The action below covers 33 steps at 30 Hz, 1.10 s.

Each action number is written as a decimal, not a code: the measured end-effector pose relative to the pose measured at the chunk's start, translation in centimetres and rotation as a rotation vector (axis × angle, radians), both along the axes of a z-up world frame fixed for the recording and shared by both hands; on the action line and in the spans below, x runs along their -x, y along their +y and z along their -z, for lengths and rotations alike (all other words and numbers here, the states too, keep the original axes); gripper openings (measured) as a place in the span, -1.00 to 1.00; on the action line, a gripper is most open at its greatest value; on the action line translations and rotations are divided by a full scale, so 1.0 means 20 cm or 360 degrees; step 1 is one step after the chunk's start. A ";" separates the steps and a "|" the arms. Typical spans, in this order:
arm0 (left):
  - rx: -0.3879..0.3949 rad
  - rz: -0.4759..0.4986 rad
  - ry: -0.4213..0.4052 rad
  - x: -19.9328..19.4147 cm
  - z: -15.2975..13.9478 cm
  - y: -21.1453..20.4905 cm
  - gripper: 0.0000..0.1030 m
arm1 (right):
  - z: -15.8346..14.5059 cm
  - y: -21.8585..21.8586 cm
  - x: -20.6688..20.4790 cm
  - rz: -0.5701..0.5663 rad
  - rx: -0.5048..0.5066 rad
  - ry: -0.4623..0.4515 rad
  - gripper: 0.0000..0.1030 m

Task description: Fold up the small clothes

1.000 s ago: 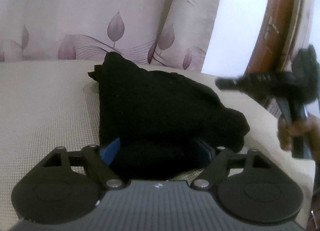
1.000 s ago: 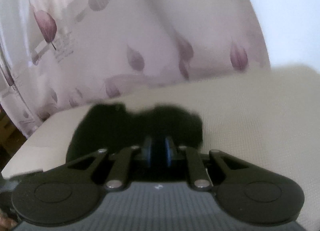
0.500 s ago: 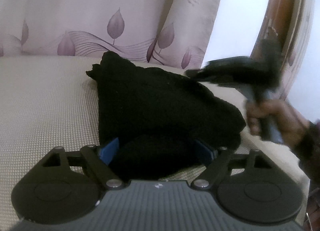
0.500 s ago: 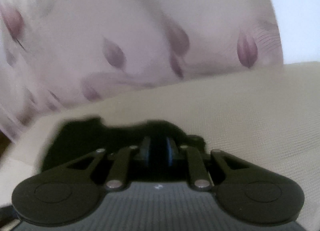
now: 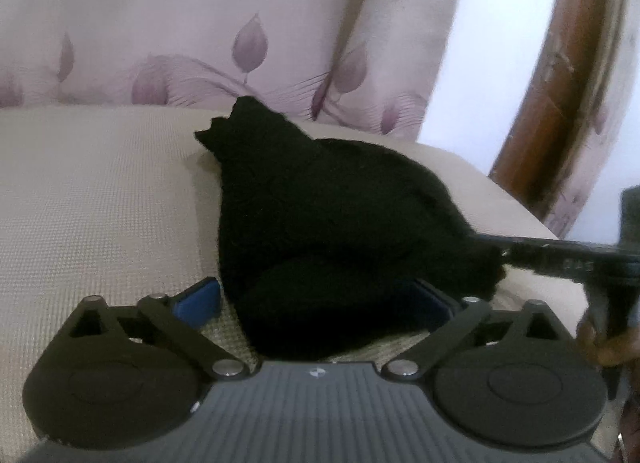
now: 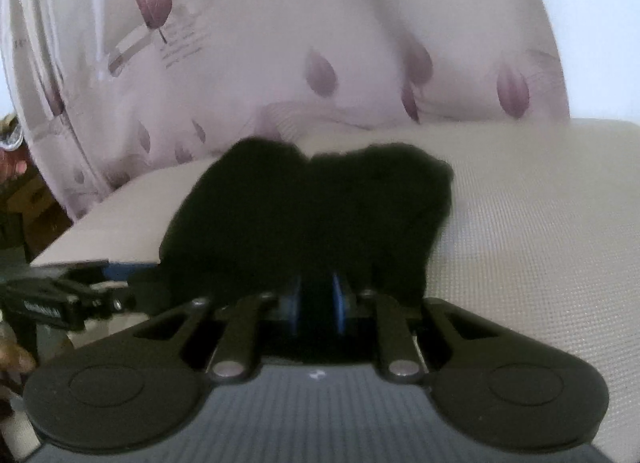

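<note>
The left gripper (image 5: 316, 299) was opening wide, the black knitted garment (image 5: 320, 215) bunched between its blue pads untouched. The right gripper (image 6: 316, 299), angled downward, pinched that soft cloth's edge on the beige woven table (image 5: 100, 203).

The black garment (image 5: 320, 219) is a small piece of dark knitted cloth, folded into a thick rumpled heap that lies on the beige woven surface (image 5: 100, 199). Its near rounded edge sits between the wide-apart blue pads of the left gripper (image 5: 316, 299), which are opening and do not press it. One side edge is pinched in the narrow right gripper (image 6: 316, 299).
</note>
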<state>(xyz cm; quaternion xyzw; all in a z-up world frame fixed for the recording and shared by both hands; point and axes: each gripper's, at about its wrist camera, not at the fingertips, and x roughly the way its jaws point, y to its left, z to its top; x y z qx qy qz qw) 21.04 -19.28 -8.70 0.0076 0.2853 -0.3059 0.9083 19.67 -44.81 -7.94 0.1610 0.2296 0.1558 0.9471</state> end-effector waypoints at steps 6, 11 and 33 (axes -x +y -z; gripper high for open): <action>0.0009 -0.0048 0.0017 -0.01 0.00 0.02 0.92 | -0.10 -0.01 0.04 0.0172 -0.0119 -0.0193 -0.63; -0.0014 -0.0074 0.0005 -0.01 0.00 0.01 0.92 | -0.09 0.07 -0.07 0.0237 0.0096 -0.0107 -0.43; -0.0065 -0.0176 -0.0034 0.01 -0.03 0.02 1.00 | 0.05 0.07 -0.09 0.0246 0.0145 0.0016 0.07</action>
